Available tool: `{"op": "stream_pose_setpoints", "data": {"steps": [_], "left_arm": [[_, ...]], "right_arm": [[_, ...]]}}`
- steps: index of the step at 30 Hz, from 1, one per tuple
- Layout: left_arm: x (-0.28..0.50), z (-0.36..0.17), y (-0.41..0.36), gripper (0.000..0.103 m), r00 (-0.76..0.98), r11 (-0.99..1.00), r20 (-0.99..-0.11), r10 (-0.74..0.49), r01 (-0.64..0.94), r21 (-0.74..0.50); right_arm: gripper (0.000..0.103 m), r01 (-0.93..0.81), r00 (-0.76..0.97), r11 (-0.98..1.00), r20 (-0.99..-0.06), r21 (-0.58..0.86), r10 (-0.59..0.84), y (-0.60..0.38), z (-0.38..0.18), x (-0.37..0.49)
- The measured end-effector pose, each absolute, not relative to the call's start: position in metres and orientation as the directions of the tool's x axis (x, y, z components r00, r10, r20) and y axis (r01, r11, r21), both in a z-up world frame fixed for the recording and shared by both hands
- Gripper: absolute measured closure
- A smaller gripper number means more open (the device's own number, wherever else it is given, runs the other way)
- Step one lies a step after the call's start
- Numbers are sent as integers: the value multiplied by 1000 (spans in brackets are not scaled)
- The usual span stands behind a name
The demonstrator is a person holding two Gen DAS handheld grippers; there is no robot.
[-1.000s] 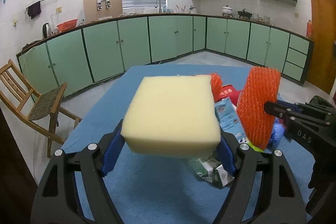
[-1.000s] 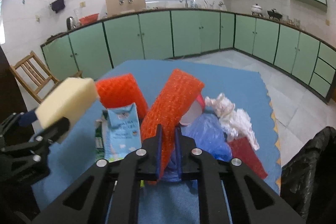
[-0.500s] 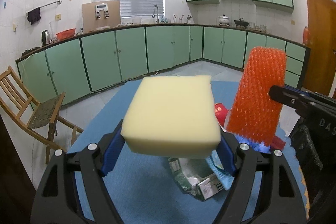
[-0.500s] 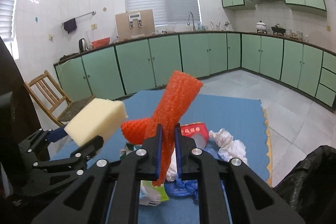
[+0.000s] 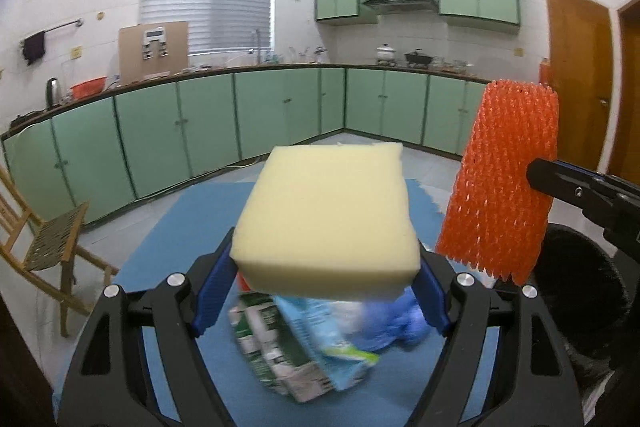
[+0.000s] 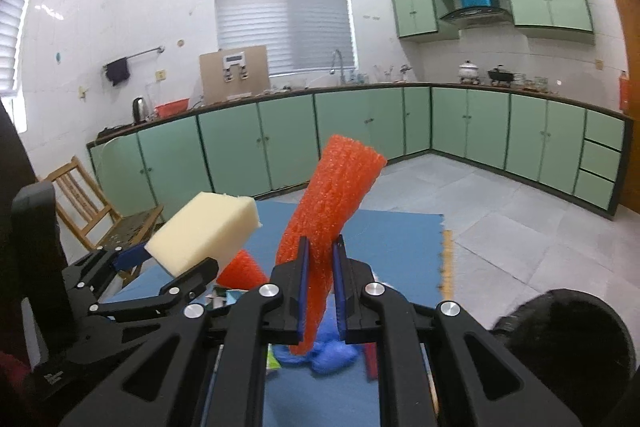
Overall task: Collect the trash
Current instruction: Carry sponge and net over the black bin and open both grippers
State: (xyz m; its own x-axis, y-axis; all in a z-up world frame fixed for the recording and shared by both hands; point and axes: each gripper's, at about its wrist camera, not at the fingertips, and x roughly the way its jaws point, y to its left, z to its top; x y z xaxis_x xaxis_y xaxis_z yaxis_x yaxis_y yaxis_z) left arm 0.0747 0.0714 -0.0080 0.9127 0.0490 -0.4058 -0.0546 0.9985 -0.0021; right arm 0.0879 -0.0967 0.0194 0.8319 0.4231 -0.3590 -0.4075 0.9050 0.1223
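From my left camera I see my left gripper (image 5: 326, 291) clenched on a pale yellow foam block (image 5: 326, 217), a thick, soft-looking slab with squared faces and a ragged far edge, its blue pads pressed against both sides. Beneath it lies the rest of the trash on the blue mat (image 5: 180, 227): a crumpled green-and-white carton (image 5: 276, 355), a light blue printed pouch (image 5: 320, 331) and a bunched blue plastic bag (image 5: 396, 319), all blurred. To the right, my right gripper (image 6: 319, 287) is squeezed shut on an orange foam net sleeve (image 6: 328, 211), a tube of open, ridged mesh standing tilted, pinched low down between the blue pads; a second orange net sleeve (image 6: 242, 271) shows on the mat behind the left gripper. A black trash bag (image 6: 560, 343) with a glossy, wrinkled rim sits off the mat's right edge, on the grey tiled floor (image 6: 500, 203). Around the room run mint-green base cabinets (image 5: 208, 135) under a dark counter, wall cabinets above a range hood, a shuttered window, a wooden chair (image 5: 36, 239) at the left and a brown door at the right. Compared with a second ago, both grippers have risen well above the pile with their loads, so more wall and less mat fills my views, and the bag now shows beside the sleeve.
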Motion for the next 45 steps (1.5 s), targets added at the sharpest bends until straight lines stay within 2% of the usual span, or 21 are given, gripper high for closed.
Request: {"op": "stream_pose_setpoints", "data": {"steps": [14,24,31,39,42,44,45], "left_arm": [[76,-15,-43,27,903,982,-389,-181,191,-14],[89,-34,-130,27,852,934,-402,-336,356,-26],[106,-51,-181,27,821,911,-423,-383,412,-25],[123,-75,-218,27,782,893,-473,-406,450,-22],[131,-78,-230,25,760,883,-502,-413,470,-15],[134,-82,-233,23,741,875,-519,-425,484,-26],[134,-84,-232,21,737,872,-522,-430,488,-29]], "right_arm": [[92,-177,914,979,-353,97,200,-207,24,57],[92,28,913,997,-407,66,1,-289,-1,40],[92,129,894,989,-440,74,-84,-332,-22,37],[92,186,864,978,-489,95,-117,-358,-49,44],[82,205,849,973,-513,104,-124,-364,-59,46],[70,220,841,970,-524,103,-135,-366,-64,43],[59,228,837,968,-529,101,-141,-367,-67,43]]}}
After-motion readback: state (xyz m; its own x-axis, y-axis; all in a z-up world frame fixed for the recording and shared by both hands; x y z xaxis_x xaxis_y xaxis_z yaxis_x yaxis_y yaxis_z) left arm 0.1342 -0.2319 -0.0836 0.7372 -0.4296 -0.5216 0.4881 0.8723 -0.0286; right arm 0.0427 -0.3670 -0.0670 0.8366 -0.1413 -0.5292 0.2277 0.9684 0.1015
